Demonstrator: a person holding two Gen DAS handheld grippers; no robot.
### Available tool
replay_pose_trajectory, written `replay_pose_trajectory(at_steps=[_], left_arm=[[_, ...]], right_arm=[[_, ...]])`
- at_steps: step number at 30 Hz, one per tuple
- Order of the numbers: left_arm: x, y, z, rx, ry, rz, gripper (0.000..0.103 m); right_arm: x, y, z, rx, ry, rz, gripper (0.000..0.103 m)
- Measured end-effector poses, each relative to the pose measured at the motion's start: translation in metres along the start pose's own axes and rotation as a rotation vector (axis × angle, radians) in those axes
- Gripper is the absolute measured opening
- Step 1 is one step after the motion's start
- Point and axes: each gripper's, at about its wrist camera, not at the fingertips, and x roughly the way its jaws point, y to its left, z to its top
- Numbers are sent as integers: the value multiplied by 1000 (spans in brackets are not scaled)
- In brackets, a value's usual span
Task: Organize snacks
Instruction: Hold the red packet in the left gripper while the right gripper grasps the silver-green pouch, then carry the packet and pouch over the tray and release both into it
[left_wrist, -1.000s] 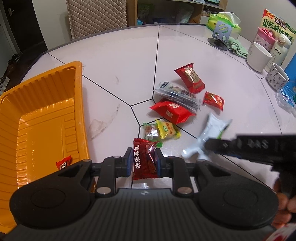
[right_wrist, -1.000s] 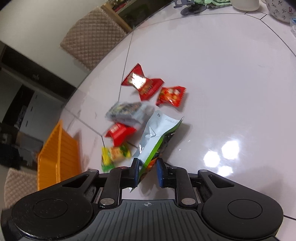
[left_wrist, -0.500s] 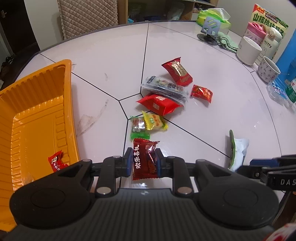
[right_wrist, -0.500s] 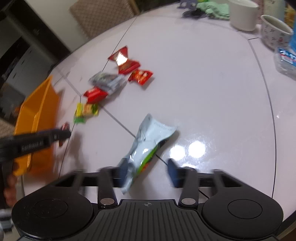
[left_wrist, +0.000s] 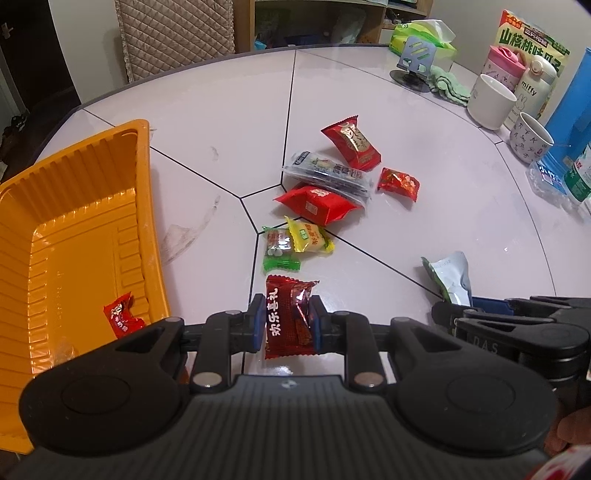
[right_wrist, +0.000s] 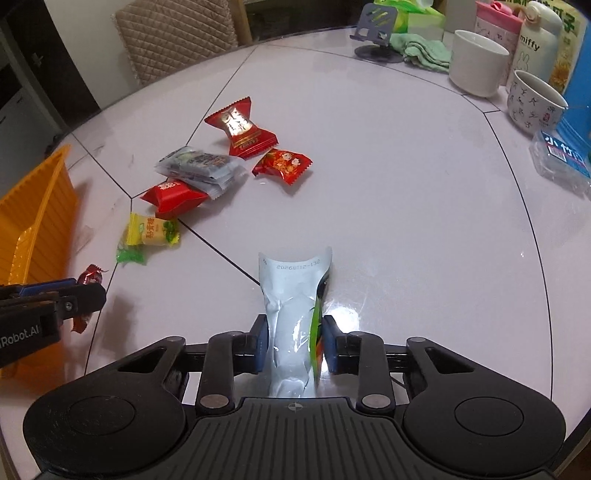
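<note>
- My left tool (left_wrist: 287, 323) pinches the candy (left_wrist: 290, 317); right tool (right_wrist: 293, 345) pinches the pouch (right_wrist: 293, 314).
- Risk: the slick pouch slips before reaching the tray (left_wrist: 92, 177).

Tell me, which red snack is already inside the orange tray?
The small red candy lying alone in the orange tray; the other red snacks are on the table or gripped.

"miffy" – white bottle (left_wrist: 532, 88), "欢乐喜礼" – dark red packet (left_wrist: 290, 317), "2026" date – silver pouch (right_wrist: 293, 295)

Glossy foil wrappers (left_wrist: 290, 317); ribbed orange plastic tray (left_wrist: 85, 206); shiny tabletop (right_wrist: 388, 184).
</note>
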Motion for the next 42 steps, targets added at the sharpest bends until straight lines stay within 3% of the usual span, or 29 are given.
replay_pose_trajectory(at_steps=[10, 23, 31, 42], left_arm=[[-14, -2, -6, 9, -23, -16, 22], [-69, 15, -34, -36, -80, -59, 22], [-109, 37, -55, -96, -123, -46, 22], [-142, 91, -77, -216, -152, 59, 22]], right_arm=[[-21, -6, -2, 7, -28, 74, 30], [-82, 6, -15, -32, -55, 231, 30], [-100, 43, -23, -107, -37, 345, 30], [-89, 120, -21, -237, 15, 505, 30]])
